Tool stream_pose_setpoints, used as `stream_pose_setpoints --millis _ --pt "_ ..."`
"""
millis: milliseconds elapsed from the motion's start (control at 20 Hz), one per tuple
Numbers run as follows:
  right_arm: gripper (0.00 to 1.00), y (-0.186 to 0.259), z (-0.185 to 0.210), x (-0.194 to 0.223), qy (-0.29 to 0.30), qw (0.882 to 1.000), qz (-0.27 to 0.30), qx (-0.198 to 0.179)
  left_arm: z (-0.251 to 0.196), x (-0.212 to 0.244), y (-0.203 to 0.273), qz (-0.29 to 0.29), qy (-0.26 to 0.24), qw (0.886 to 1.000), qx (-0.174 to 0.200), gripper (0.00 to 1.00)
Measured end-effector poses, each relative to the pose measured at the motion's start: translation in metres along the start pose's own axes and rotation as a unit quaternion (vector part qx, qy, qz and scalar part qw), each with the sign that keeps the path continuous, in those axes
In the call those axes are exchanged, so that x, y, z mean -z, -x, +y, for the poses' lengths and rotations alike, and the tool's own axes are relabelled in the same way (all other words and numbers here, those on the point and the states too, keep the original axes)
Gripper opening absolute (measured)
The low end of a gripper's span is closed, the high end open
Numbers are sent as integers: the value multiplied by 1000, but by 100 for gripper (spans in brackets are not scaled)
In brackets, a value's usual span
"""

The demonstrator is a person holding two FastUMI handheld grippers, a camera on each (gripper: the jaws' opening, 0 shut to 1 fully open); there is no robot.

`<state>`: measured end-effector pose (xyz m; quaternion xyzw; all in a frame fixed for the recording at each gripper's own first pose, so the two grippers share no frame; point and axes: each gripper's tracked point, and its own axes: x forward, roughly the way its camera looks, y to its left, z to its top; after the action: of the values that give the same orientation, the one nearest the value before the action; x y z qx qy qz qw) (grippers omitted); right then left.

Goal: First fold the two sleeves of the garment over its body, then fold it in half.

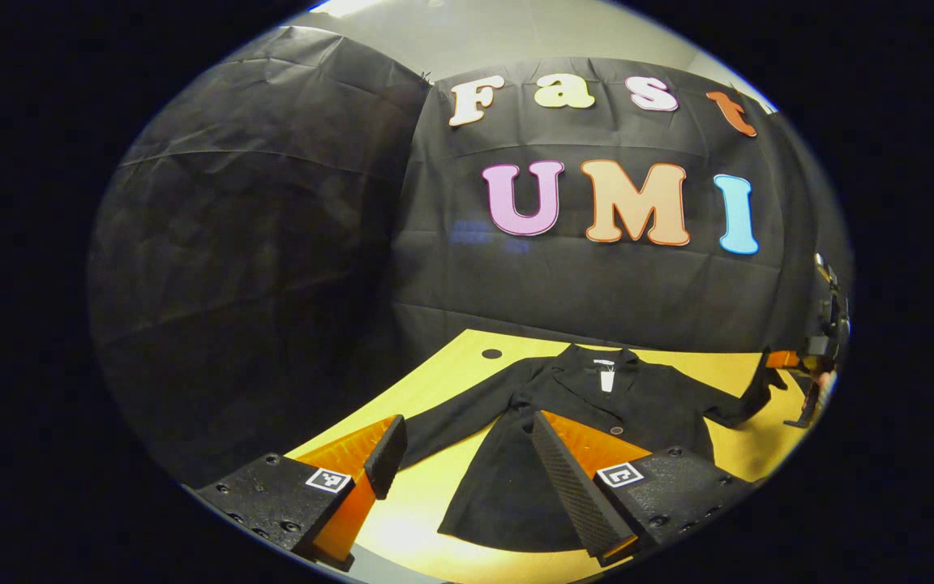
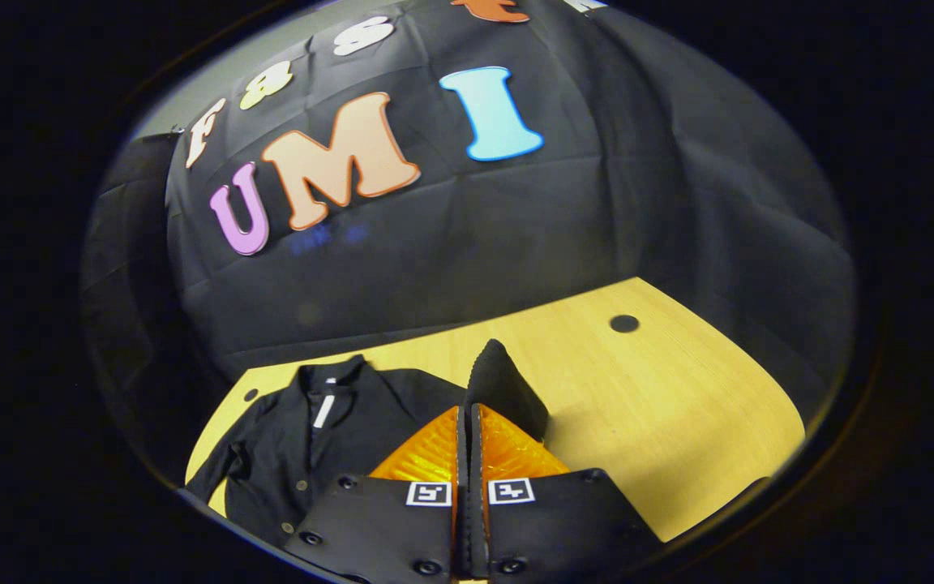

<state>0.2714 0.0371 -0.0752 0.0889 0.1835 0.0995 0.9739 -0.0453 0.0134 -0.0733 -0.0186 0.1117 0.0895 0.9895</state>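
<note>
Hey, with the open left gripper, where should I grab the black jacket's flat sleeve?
Take the flat sleeve near its cuff end, coming from the outer table side. It lies spread away from the black jacket, so the left gripper could probably pinch its edge and carry it over the body.

Table [image 1: 443, 369]: yellow wood-grain top, round dark hole [image 1: 491, 354] near its far left corner, another hole [image 2: 623, 323] at the far right. Lying on it: one black garment [image 1: 516, 478], spread flat, collar toward the far edge.
</note>
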Motion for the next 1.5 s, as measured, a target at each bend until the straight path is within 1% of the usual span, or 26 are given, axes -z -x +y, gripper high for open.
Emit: stream_pose_setpoints --millis 200,400,600,750,800,850,950,1000,1050,1100,1200,1350,1400,1450,1500 --pt "2 -14 90 -12 22 999 -14 -43 28 0 -15 5 4 1000 3 94" --pt "2 -34 177 -13 39 996 -17 -82 57 3 -32 16 16 1000 2 94" --pt "2 -56 249 5 43 993 -5 -109 78 11 -48 32 27 999 -1 93" --pt "2 -72 290 26 54 990 16 -129 90 18 -58 41 26 999 -3 94" --pt "2 -76 305 35 58 989 21 -138 93 19 -60 45 28 999 -1 92" --pt "2 -81 319 43 62 987 27 -145 95 20 -61 46 30 998 0 94" --pt "2 -89 346 59 70 984 41 -161 103 26 -66 54 32 998 -1 92" --pt "2 -96 359 67 76 982 49 -166 106 29 -68 59 34 998 -2 94" --pt "2 -102 369 77 82 980 58 -171 108 32 -69 66 39 997 -2 93" --pt "2 -109 380 86 87 978 67 -175 109 36 -69 75 44 996 0 94" --pt "2 -125 392 104 94 976 84 -175 109 41 -70 87 51 995 2 93" --pt "0 -146 393 129 98 976 102 -166 111 42 -68 84 47 995 2 95" --pt "2 -154 393 135 95 976 107 -165 112 44 -67 85 45 995 2 94" --pt "2 -156 393 138 87 976 114 -163 113 46 -66 86 44 995 3 94" --pt "5 -158 393 139 77 976 119 -163 112 48 -64 90 45 995 5 94"
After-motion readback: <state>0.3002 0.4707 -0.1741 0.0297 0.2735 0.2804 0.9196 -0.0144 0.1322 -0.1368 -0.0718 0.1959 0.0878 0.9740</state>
